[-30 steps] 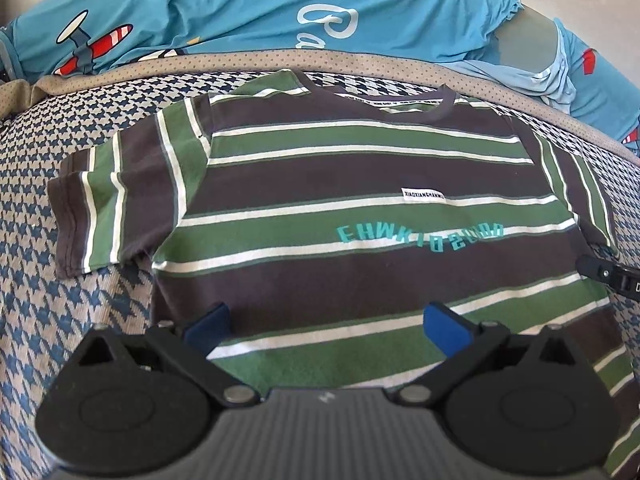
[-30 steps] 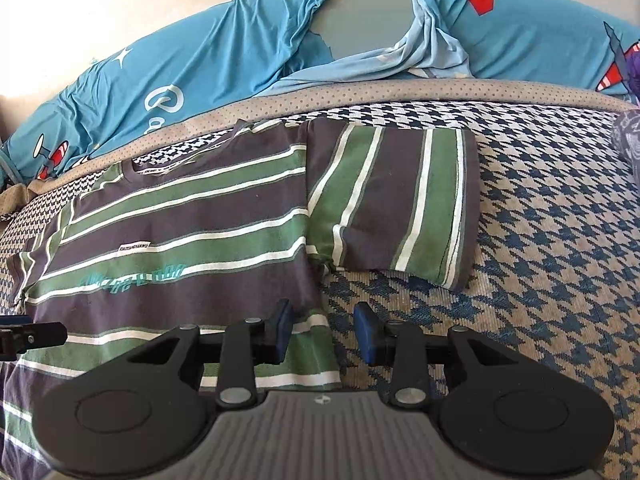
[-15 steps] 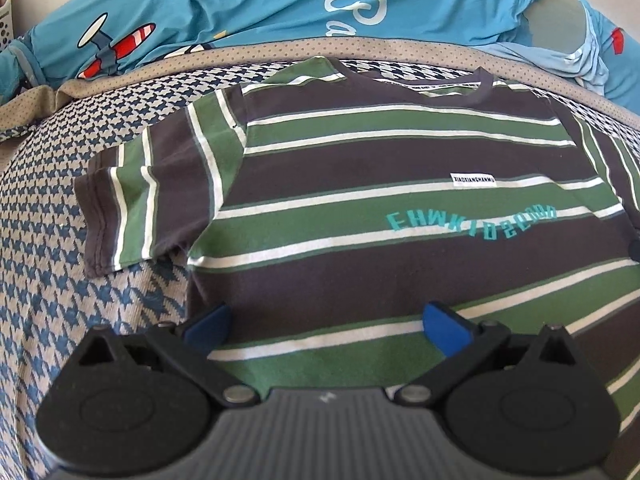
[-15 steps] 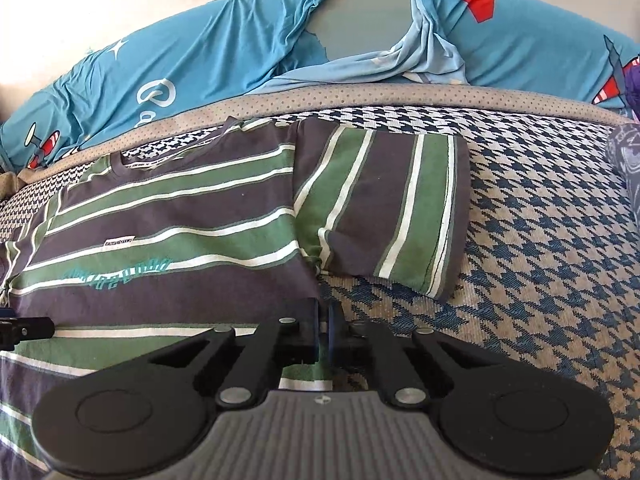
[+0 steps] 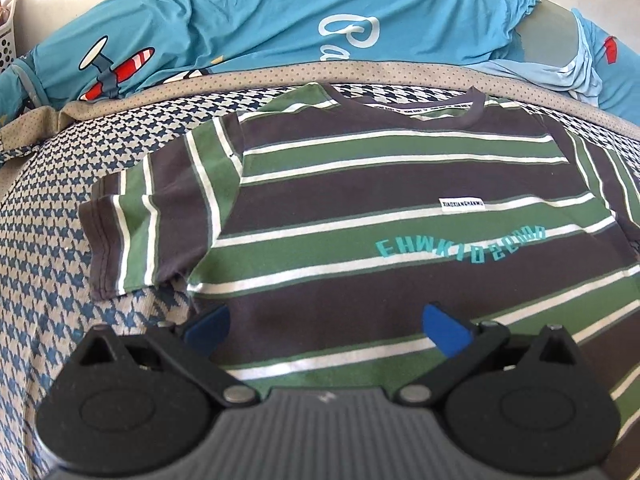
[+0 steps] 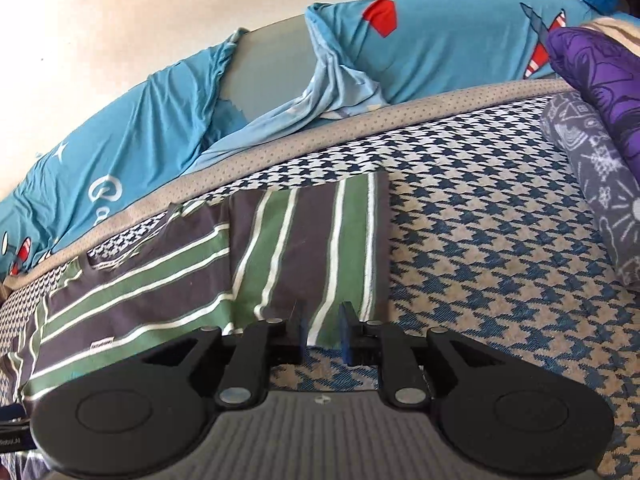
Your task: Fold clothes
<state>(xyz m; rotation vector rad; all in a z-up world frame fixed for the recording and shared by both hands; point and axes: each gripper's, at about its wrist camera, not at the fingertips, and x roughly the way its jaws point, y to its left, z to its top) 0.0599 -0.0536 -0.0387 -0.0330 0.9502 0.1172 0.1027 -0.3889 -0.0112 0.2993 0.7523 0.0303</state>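
A T-shirt (image 5: 380, 184) striped in dark brown, green and white lies flat, front up, on the houndstooth bed cover (image 5: 48, 272). My left gripper (image 5: 326, 326) is open wide over the shirt's lower body, near its left side edge, with nothing between the pads. The shirt's left sleeve (image 5: 136, 236) lies spread out. In the right wrist view, the right sleeve (image 6: 316, 248) lies flat. My right gripper (image 6: 324, 332) stands open by a narrow gap at that sleeve's lower hem, and striped cloth shows between the pads.
A blue sheet with aeroplane prints (image 5: 280, 20) is bunched along the far side of the bed. A purple cloth (image 6: 592, 76) and a grey patterned cloth (image 6: 588, 184) lie at the right. A white basket (image 5: 7, 36) shows at the far left.
My right gripper shut half a second ago, then moved right to the sleeve's hem and parted slightly. The left gripper drifted left along the shirt, still open wide.
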